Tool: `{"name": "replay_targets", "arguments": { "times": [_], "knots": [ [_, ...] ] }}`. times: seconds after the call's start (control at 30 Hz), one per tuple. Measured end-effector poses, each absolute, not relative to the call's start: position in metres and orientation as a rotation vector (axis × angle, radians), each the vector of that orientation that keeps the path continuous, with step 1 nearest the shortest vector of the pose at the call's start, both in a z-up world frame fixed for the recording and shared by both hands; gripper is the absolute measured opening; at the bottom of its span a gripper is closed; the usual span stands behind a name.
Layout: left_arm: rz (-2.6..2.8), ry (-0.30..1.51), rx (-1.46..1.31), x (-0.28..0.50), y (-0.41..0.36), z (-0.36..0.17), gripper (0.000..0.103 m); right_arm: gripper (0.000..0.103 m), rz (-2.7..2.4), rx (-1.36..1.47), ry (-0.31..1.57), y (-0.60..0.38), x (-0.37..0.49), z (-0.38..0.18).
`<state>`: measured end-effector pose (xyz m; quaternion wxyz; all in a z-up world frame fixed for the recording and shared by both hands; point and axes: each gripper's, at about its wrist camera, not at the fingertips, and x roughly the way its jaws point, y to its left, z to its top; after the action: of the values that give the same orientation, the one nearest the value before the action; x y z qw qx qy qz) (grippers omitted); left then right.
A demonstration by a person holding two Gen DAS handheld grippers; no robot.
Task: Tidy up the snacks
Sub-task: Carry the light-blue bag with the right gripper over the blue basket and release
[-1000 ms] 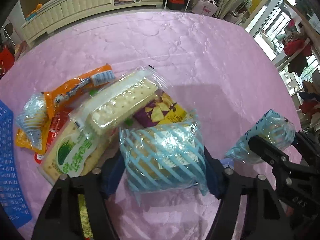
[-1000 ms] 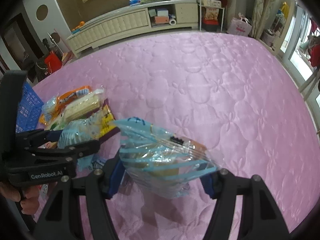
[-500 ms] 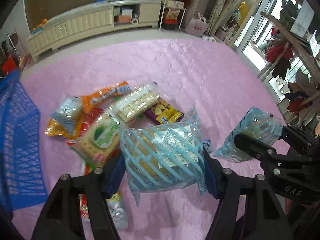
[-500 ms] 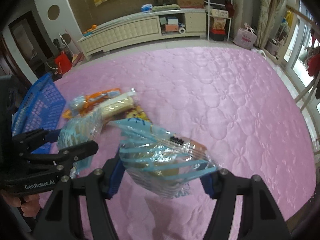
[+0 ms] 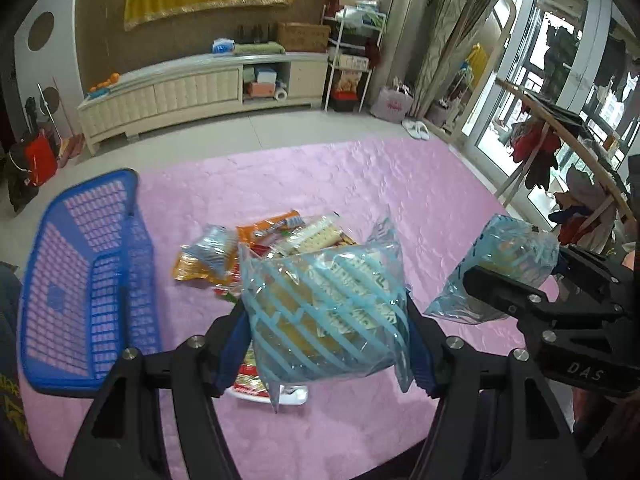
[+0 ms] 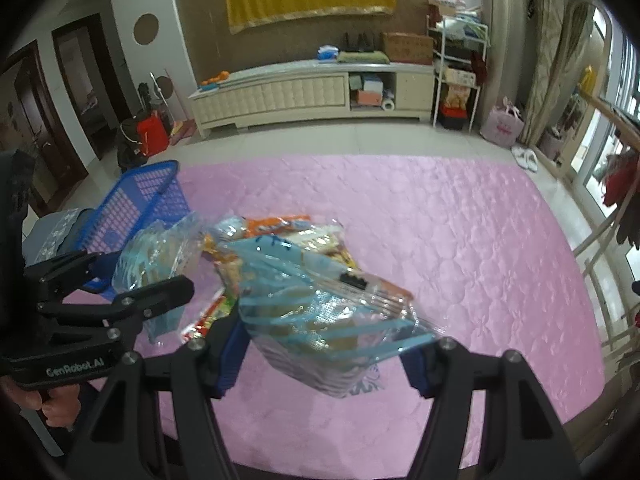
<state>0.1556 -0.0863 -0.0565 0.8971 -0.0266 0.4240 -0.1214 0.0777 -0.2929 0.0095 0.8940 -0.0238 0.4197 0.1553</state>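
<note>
Holding left: left claw (image 5: 326,316) clamps a blue-striped biscuit bag (image 5: 324,312)
Holding right: right claw (image 6: 320,330) clamps another striped bag (image 6: 320,316)
Far left: blue basket (image 5: 80,264)

Snack pile (image 5: 256,248) partly hiding behind a held packet

The blue-striped packet (image 5: 324,316) is covering the heap's near side; printing on the wrappers is blurring past reading, and the blue basket (image 5: 80,280) is smearing along its near rim.
</note>
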Motion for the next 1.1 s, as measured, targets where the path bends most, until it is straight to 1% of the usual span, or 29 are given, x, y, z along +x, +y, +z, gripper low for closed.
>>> {"name": "replay_targets", "arguments": {
  "times": [0.2,0.67,0.9,1.1],
  "knots": [
    [-0.213,0.821,-0.044,0.140,-0.059,-0.037,0.065,0.070,0.319,-0.148,0.793,-0.251,0.062,0.031],
    [-0.099,0.742,-0.048,0.114,0.029,-0.005,0.065,0.070,0.481,-0.176,0.757,-0.165,0.060,0.064],
    [-0.035,0.729,-0.052,0.116,0.077,0.003,0.065,0.070,0.569,-0.161,0.770,-0.130,0.078,0.063],
    [-0.005,0.738,-0.075,0.133,0.111,-0.001,0.066,0.070,0.635,-0.147,0.809,-0.102,0.103,0.055]
  ]
}}
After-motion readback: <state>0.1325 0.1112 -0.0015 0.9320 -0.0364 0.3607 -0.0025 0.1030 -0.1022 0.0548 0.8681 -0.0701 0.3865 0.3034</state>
